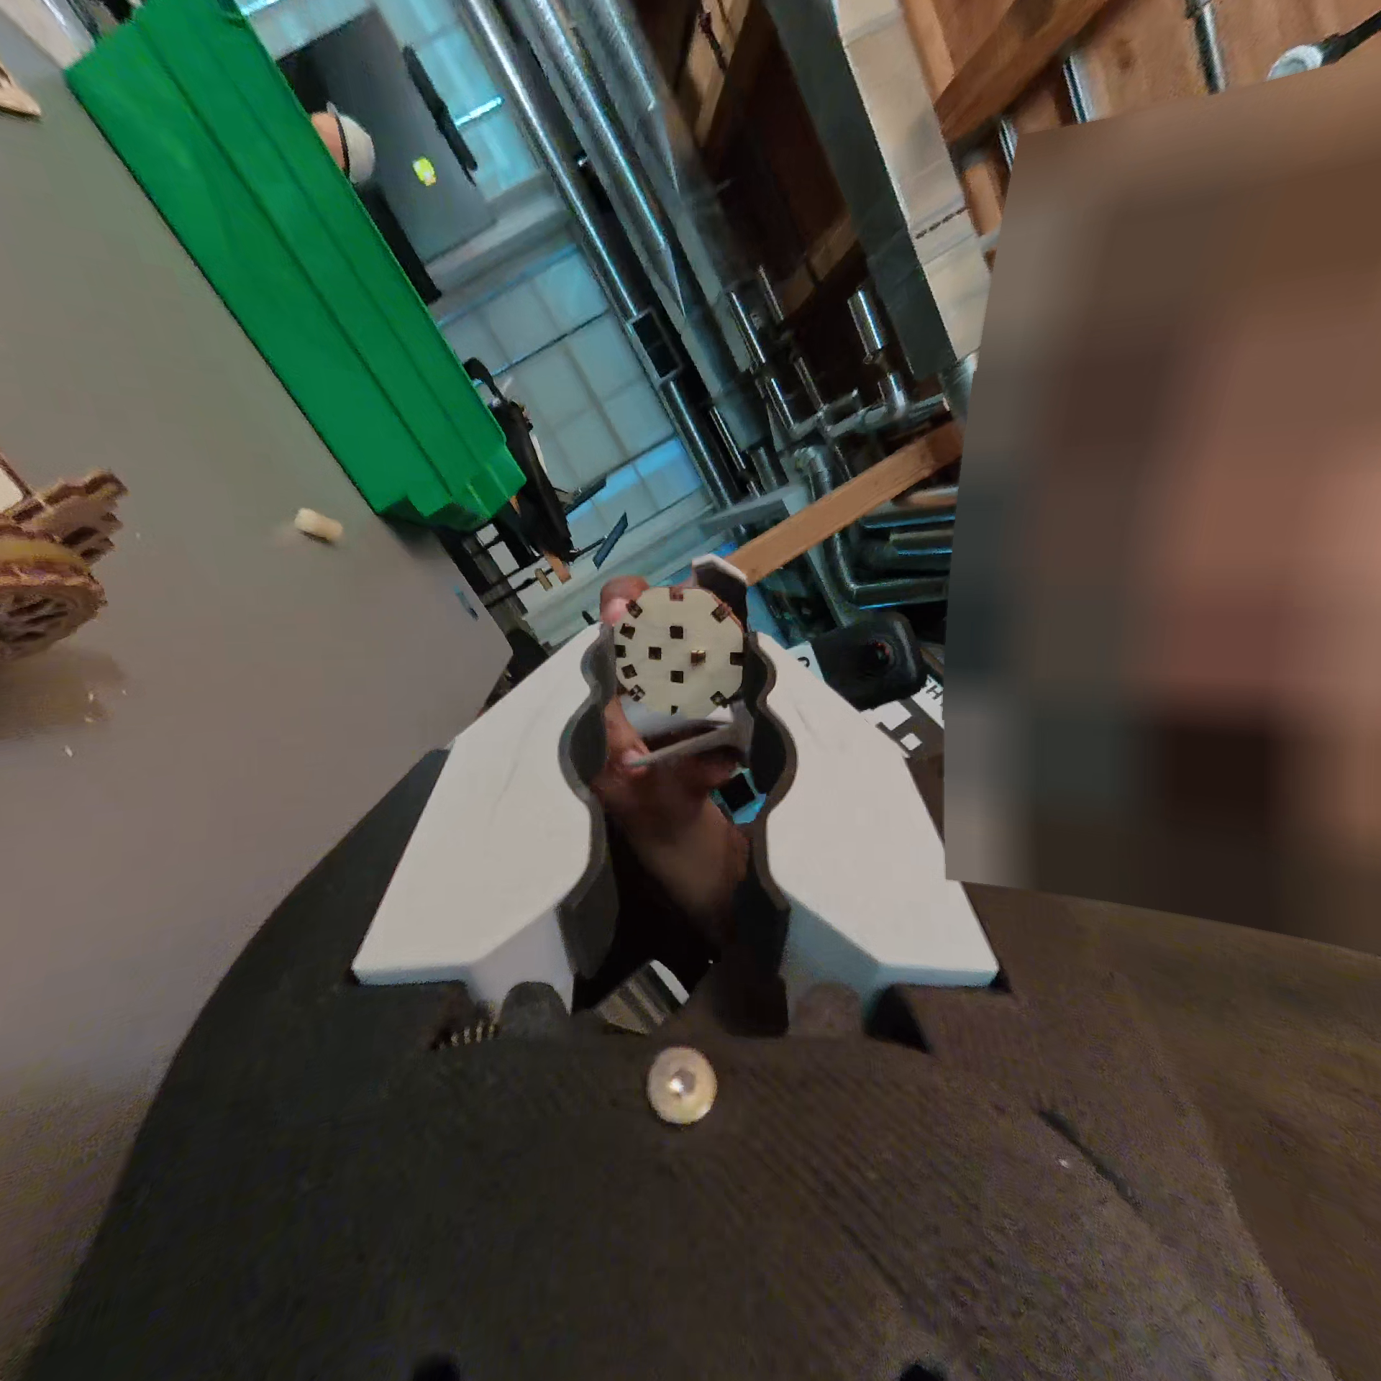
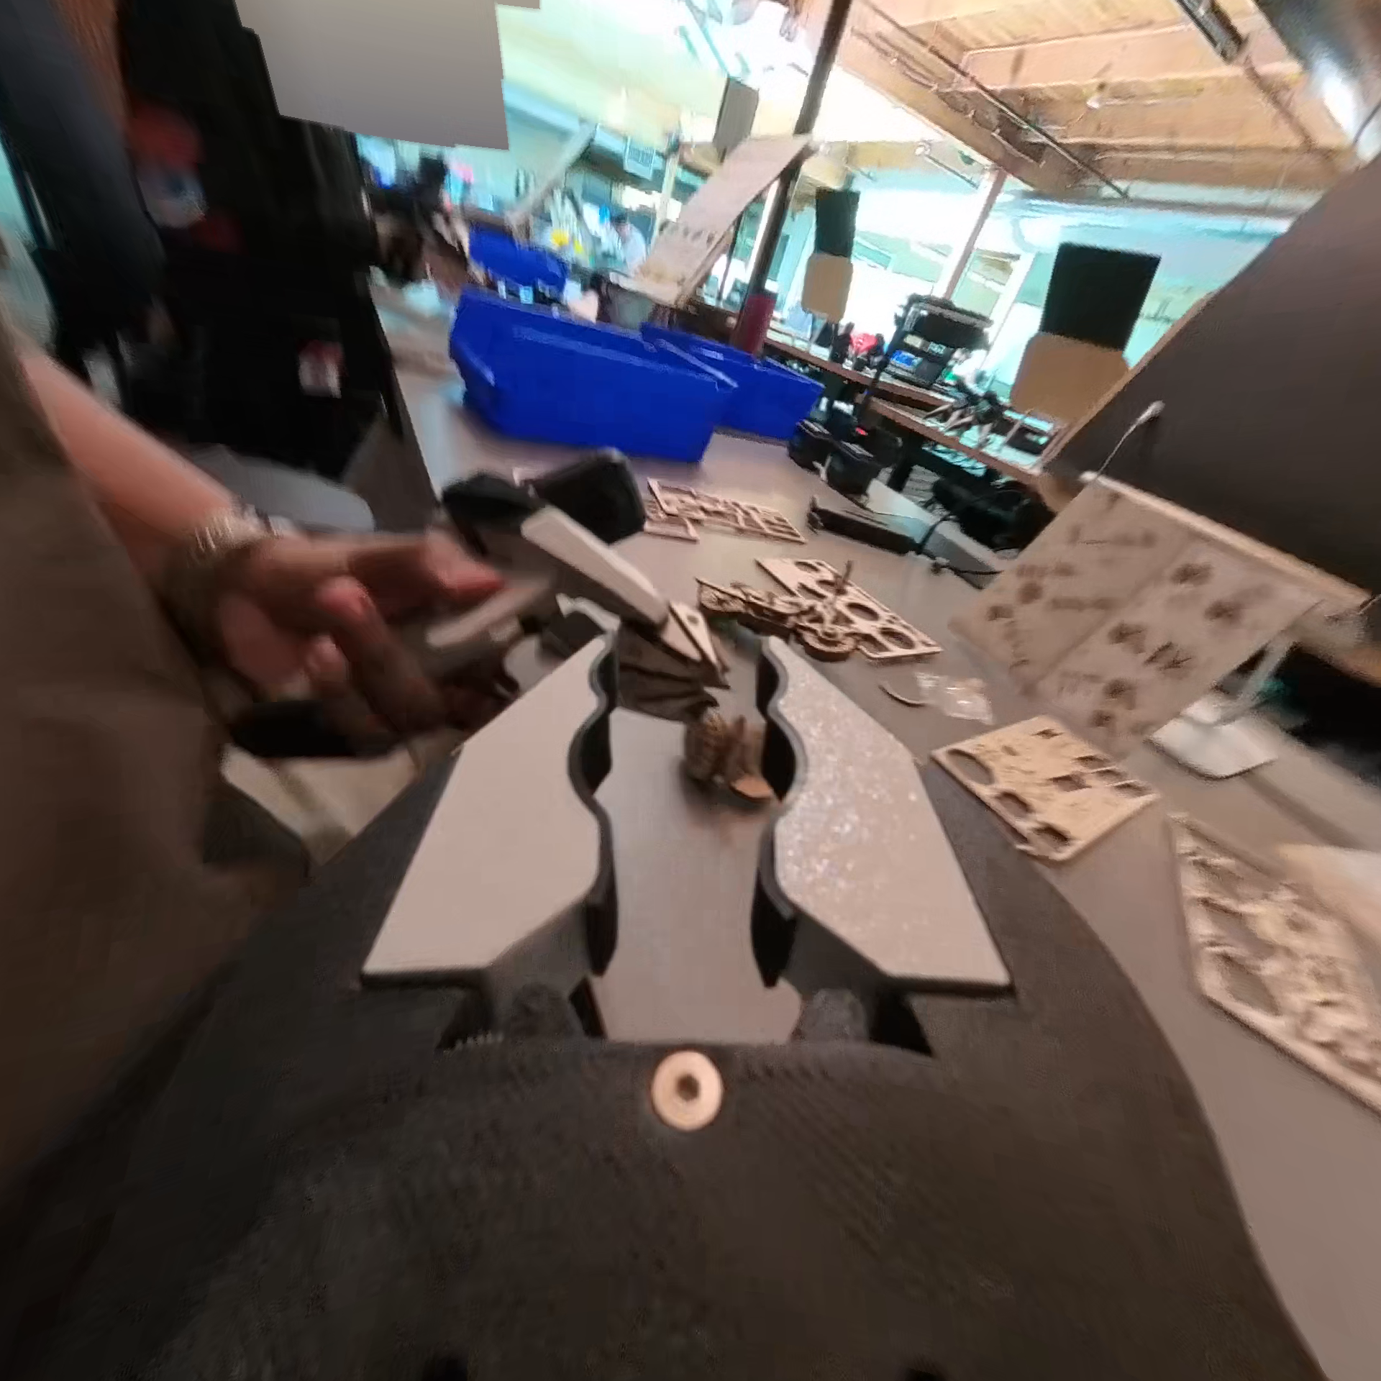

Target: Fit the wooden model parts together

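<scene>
The left tool (image 1: 676, 657) is closed on a round wooden disc (image 1: 678, 652), held up off the grey surface (image 1: 187, 672). The right tool (image 2: 684, 672) stands partly open around a brown wooden assembly (image 2: 672, 684); whether it grips is unclear. Cut-out sheets (image 2: 1046, 777) lie nearby.

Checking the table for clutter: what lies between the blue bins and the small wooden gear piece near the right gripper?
In the right wrist view, punched wooden sheets and the left gripper lie between the blue bins and the gear piece.
</scene>
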Available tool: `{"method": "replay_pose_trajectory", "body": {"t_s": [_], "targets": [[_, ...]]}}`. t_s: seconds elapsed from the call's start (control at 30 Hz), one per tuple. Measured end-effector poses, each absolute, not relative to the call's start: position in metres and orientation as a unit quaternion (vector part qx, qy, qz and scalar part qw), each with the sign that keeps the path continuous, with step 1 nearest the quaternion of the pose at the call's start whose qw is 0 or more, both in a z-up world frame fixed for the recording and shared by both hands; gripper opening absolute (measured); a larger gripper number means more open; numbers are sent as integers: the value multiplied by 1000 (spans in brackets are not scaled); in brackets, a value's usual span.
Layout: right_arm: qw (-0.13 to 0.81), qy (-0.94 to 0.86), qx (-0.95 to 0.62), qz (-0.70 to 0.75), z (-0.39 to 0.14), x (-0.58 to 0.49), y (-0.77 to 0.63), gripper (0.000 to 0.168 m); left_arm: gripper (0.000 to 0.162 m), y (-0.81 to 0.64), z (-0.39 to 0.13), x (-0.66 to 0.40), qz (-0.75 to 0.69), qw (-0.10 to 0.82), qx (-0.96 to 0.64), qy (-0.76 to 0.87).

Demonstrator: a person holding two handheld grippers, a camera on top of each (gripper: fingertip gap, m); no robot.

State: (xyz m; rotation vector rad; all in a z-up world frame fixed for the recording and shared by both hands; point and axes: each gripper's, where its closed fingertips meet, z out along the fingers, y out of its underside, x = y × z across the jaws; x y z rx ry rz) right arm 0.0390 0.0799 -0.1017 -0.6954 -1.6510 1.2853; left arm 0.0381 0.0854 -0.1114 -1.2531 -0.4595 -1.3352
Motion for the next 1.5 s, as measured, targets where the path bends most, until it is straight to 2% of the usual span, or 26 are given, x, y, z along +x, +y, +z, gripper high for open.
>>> {"method": "replay_pose_trajectory", "body": {"t_s": [0.13,0.4,0.5,1.03,1.13,1.5], "targets": [[491,-702,-233,460,-111,44,89,20,32,84,-115,36,-594,563,-532,-220],[475,-718,-213,462,-113,46,85,20,31,81,-120,41,-610,534,-542,-219],[466,-723,-210,464,-115,48,83,14,32,81,-120,43,-618,528,-539,-220],[459,-733,-214,454,-120,48,85,12,32,84,-125,43,-619,520,-542,-228],[467,-730,-214,451,-119,47,86,16,32,84,-125,43,-619,520,-542,-228],[461,-736,-212,448,-120,48,84,11,32,84,-125,43,-623,517,-540,-231]]}}
